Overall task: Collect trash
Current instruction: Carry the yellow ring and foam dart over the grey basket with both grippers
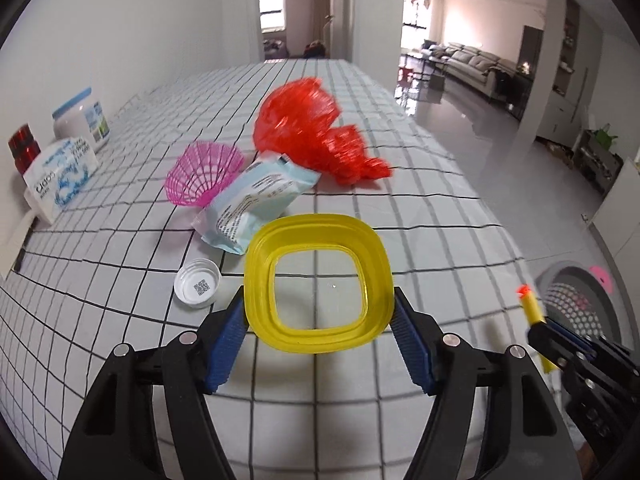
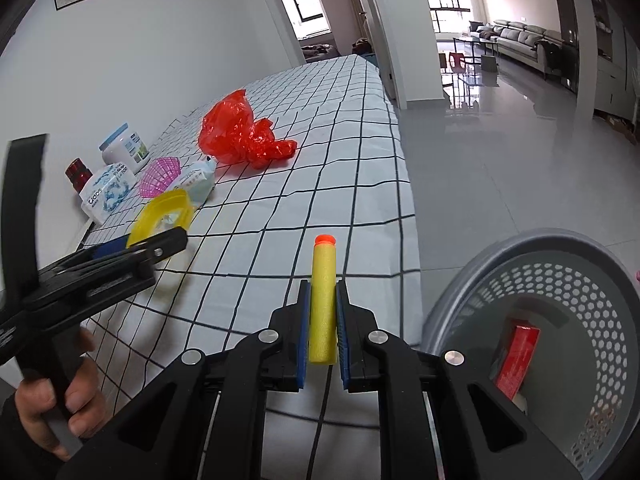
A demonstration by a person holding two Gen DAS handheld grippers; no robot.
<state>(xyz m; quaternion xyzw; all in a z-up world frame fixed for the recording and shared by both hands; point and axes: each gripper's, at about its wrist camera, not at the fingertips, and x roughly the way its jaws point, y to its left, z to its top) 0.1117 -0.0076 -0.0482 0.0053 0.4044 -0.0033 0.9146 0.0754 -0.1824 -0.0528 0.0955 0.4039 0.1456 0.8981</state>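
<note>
My left gripper (image 1: pixel 318 312) is shut on a yellow square plastic lid (image 1: pixel 318 280) and holds it above the checked table; the lid also shows in the right wrist view (image 2: pixel 166 216). My right gripper (image 2: pixel 322 292) is shut on a yellow foam dart (image 2: pixel 322 300) with an orange tip, held upright near the table's right edge; the dart shows in the left wrist view (image 1: pixel 534 320). A grey perforated trash basket (image 2: pixel 560 280) stands on the floor to the right, with a red box (image 2: pixel 516 360) inside.
On the table lie a red plastic bag (image 1: pixel 312 132), a pink mesh cup (image 1: pixel 204 176), a blue wipes pack (image 1: pixel 256 200) and a white bottle cap (image 1: pixel 198 286). A tissue pack (image 1: pixel 60 176), white jar (image 1: pixel 82 120) and red can (image 1: pixel 24 148) stand by the wall.
</note>
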